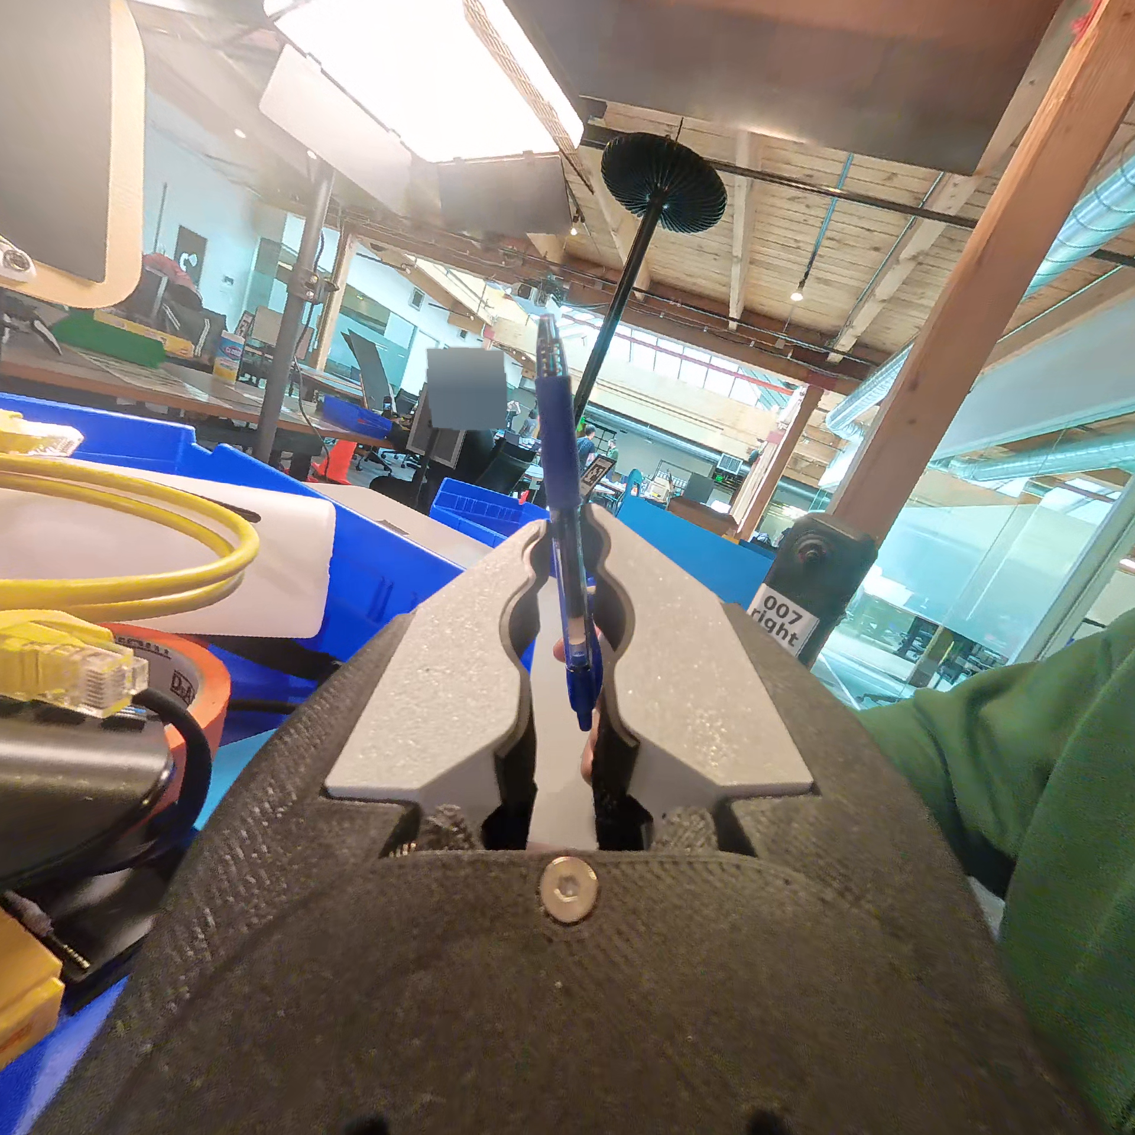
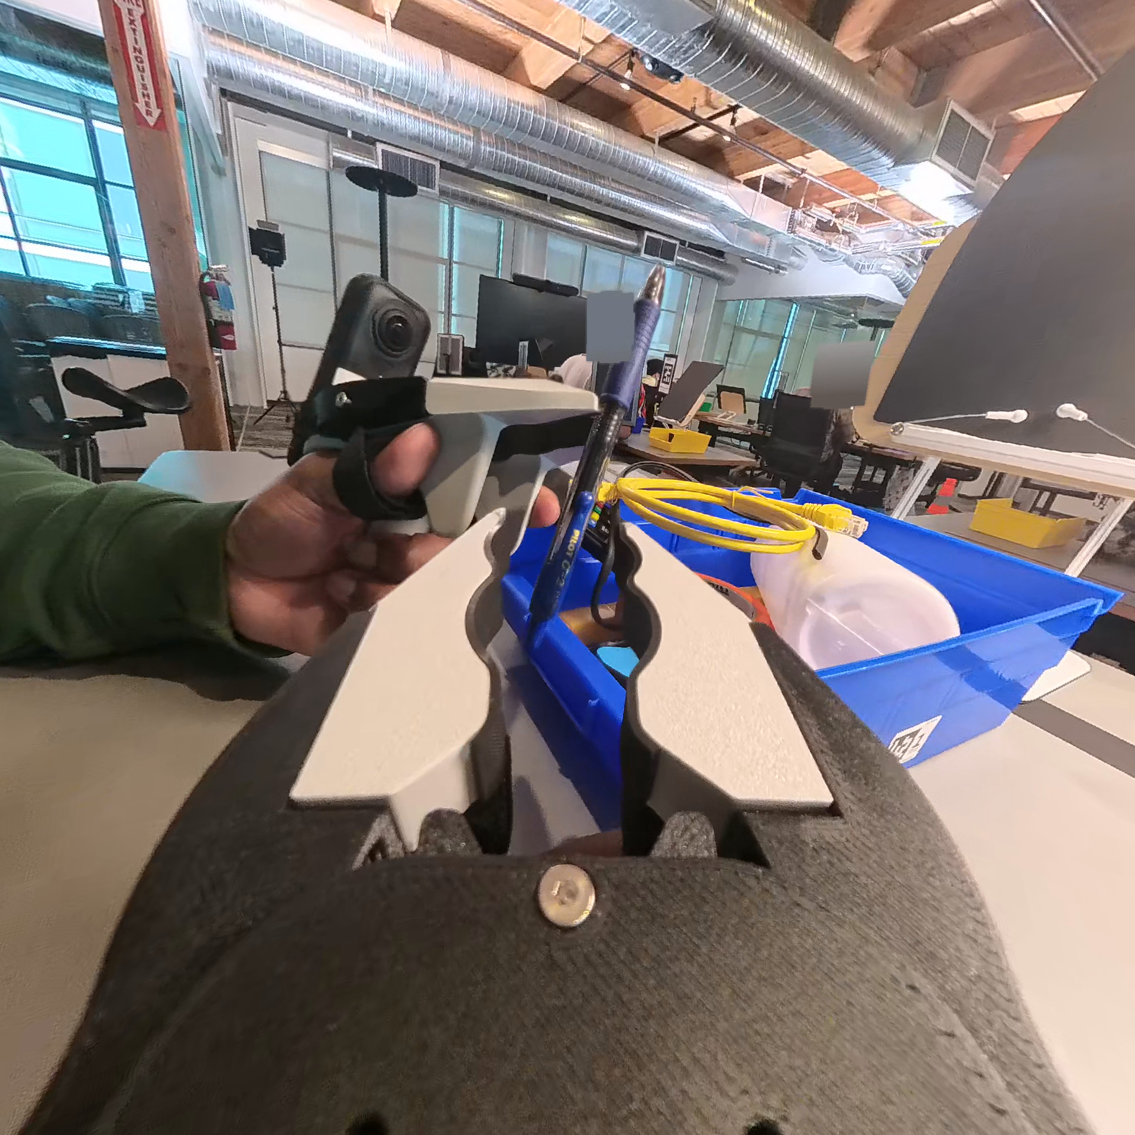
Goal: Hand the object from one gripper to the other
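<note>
Blue and clear-barrelled, the pen (image 1: 565, 553) stood nearly upright, pinched at the tips of the left gripper (image 1: 568, 525), whose jaws were closed on its barrel, with the grip end rising above them and the clip end hanging down between the fingers. From the right wrist view the right gripper (image 2: 562, 528) had its jaws parted around the pen's lower end without visibly touching it, while the left gripper's far finger was hidden behind its near one and the hand (image 2: 319, 540). Behind lay a blue bin (image 2: 958, 669), its contents partly blocked, with a yellow cable (image 2: 706, 503) draped over a white bottle (image 2: 854, 602).
</note>
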A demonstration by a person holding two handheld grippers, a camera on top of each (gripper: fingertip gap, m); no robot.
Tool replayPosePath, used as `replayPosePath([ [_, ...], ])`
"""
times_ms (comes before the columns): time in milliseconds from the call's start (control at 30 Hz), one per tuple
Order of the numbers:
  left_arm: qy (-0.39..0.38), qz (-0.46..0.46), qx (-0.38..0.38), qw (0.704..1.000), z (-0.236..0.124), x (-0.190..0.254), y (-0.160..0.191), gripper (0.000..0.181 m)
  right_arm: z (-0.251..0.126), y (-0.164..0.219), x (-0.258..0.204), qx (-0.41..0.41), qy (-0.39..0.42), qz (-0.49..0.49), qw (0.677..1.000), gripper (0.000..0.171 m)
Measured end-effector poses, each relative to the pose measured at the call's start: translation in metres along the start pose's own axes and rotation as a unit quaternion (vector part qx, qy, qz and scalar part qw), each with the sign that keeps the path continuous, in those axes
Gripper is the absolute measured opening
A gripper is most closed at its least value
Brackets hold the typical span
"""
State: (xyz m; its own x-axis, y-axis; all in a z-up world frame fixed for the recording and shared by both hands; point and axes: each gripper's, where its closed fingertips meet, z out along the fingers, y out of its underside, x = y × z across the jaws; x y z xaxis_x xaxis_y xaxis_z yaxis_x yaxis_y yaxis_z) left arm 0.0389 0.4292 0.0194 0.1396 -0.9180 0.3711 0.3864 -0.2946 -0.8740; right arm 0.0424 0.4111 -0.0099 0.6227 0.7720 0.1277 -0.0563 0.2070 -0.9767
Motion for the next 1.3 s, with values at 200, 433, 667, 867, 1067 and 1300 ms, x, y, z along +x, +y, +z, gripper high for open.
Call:
replayPosePath([
  [200,0.008,-0.015,0.005,1.0,0.001,0.002,-0.001,0.01,-0.004,0.0,-0.001,0.004,-0.003,-0.02,1.0,0.034],
  [433,0.008,-0.026,0.008,1.0,0.001,-0.002,-0.002,0.01,-0.008,0.0,-0.005,0.001,-0.008,-0.047,0.999,0.034],
  [667,0.003,-0.012,0.006,1.0,-0.001,-0.007,-0.001,0.01,-0.01,-0.001,0.003,0.003,0.005,-0.034,0.999,0.034],
  [867,0.013,-0.036,0.027,0.999,-0.005,-0.003,-0.011,0.01,-0.001,0.001,0.0,-0.001,0.021,-0.059,0.998,0.037],
  [1067,0.005,-0.018,0.062,0.998,-0.013,-0.005,-0.029,0.01,0.013,-0.006,0.002,0.023,0.051,-0.063,0.996,0.046],
  [1300,-0.002,-0.081,0.104,0.991,-0.021,-0.024,-0.035,0.01,0.026,0.003,-0.003,0.004,0.062,-0.088,0.994,0.052],
])
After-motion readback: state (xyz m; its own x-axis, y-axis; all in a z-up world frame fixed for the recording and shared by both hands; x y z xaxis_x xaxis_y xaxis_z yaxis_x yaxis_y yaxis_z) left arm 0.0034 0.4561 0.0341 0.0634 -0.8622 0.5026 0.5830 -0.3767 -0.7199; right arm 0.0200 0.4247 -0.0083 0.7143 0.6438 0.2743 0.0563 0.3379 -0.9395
